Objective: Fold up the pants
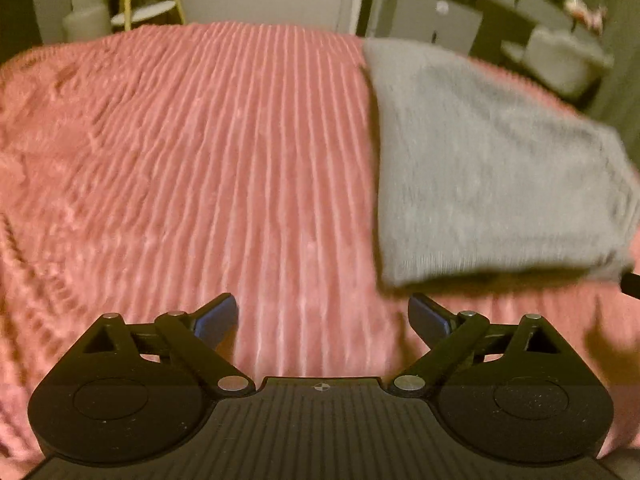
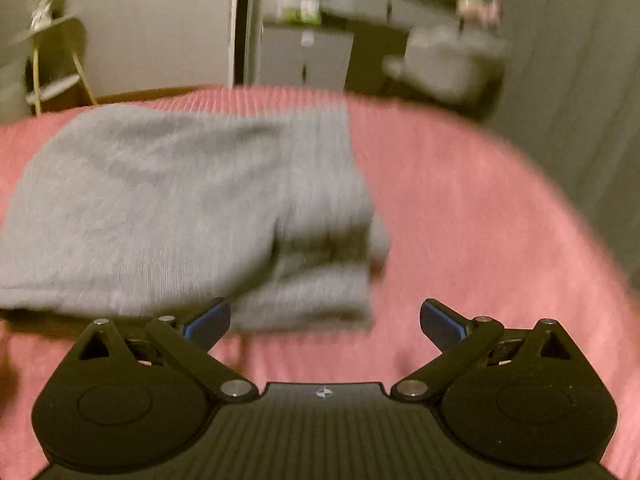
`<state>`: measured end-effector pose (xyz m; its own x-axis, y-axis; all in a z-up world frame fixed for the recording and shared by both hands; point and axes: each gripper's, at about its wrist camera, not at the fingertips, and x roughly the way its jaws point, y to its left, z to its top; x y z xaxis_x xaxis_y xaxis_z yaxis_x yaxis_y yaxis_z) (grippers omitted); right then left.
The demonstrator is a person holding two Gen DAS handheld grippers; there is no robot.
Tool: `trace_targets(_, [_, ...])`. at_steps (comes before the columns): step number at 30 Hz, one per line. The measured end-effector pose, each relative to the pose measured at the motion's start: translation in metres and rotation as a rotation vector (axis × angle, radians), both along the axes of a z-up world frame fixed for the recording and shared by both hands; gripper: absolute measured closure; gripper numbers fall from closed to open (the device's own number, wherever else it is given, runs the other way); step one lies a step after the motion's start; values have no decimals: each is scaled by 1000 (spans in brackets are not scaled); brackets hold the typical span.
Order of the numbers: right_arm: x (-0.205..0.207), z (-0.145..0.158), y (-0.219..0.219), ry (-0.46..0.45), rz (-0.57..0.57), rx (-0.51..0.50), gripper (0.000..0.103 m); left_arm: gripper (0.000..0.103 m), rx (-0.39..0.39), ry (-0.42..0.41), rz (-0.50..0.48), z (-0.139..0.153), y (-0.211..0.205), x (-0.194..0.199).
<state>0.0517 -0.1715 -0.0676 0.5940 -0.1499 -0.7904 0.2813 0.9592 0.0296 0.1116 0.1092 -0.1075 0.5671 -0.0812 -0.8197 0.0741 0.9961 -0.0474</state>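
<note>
The grey pants lie folded into a compact stack on the pink ribbed bedspread. In the left wrist view they sit at the right, ahead of my left gripper, which is open and empty over bare bedspread. In the right wrist view the pants fill the left and centre, with stacked layers at their right edge. My right gripper is open and empty, just short of the pants' near edge. Both views are blurred.
The bedspread extends right of the pants. Beyond the bed stand a door, a grey desk with clutter, a white bin and a stool with yellow legs.
</note>
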Motion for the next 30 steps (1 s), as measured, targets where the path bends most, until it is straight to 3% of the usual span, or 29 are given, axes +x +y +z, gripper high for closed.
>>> trace_targets(3, [-36, -10, 3, 10, 24, 165, 2, 7, 82, -43, -44, 3, -13, -16])
trace_targets(7, [-75, -11, 13, 11, -32, 202, 2, 7, 109, -36, -77, 8, -26, -31])
trace_targets(11, [-90, -7, 3, 65, -107, 252, 2, 6, 77, 10, -78, 9, -30, -42])
trace_targets(15, [-109, 4, -1, -2, -173, 210, 2, 6, 100, 2, -73, 6, -47, -55])
trace_targets(18, [-112, 11, -1, -16, -174, 174, 2, 6, 71, -2, -89, 0, -60, -68])
trace_targets(23, [-113, 19, 8, -5, -95, 50, 2, 6, 117, 25, -163, -18, -88, -79])
trace_targets(30, [-93, 12, 21, 63, -15, 65, 2, 6, 83, 11, -143, -16, -81, -80])
